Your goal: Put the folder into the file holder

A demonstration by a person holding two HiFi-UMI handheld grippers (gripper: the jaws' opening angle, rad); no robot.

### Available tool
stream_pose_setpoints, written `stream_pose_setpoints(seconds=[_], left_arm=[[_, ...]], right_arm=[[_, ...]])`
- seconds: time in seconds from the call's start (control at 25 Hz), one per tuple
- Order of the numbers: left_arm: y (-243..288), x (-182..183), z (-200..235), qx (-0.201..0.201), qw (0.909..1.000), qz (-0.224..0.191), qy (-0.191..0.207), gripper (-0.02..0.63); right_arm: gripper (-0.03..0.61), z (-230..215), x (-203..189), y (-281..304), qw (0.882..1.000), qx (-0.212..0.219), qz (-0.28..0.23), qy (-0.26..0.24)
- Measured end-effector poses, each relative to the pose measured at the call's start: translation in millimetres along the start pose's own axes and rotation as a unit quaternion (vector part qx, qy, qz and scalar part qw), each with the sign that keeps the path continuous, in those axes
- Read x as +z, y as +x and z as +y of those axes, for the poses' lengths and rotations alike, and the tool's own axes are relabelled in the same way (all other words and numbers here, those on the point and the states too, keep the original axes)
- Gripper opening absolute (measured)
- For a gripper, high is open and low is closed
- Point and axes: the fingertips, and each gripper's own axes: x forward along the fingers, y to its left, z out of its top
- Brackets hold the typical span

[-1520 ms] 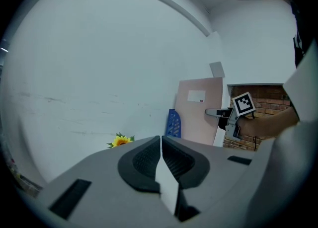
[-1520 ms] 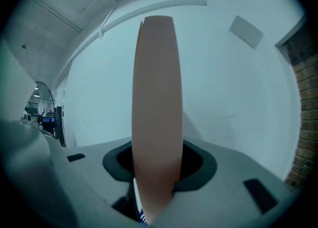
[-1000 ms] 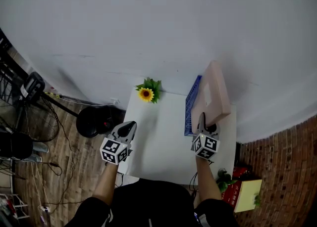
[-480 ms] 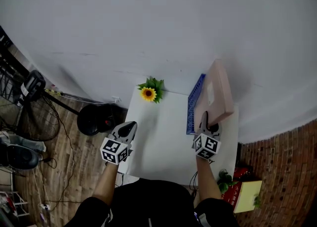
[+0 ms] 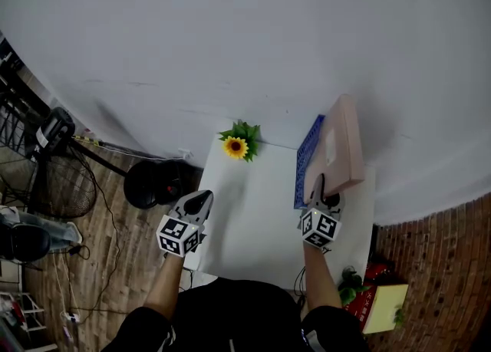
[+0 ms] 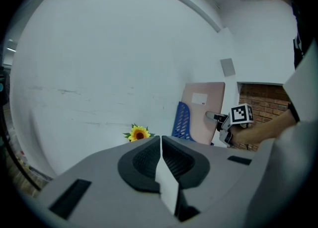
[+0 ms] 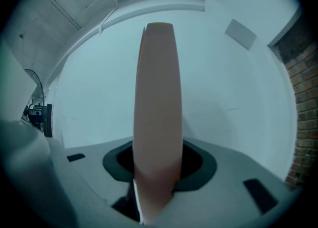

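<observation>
Standing upright, the folder is clenched by the right gripper for edgewise insertion into the file holder just left of it; the left gripper is closed, empty.

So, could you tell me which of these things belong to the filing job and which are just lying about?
Job: folder, held in the right tool; blue file holder.
Lying about: sunflower; yellow box on the floor; shut left tool.

change | folder | turned a little, broad face showing more
</observation>
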Motion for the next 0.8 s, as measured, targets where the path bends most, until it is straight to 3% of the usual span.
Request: stream_pose_setpoints(seconds=[0.8], left_arm=[[11,-6,-7,-0.006,0.9999,0.01,-0.009,0.031]], right_arm=[[0.183,1,-50,5,0.998,0.016,0.067,-0.003]])
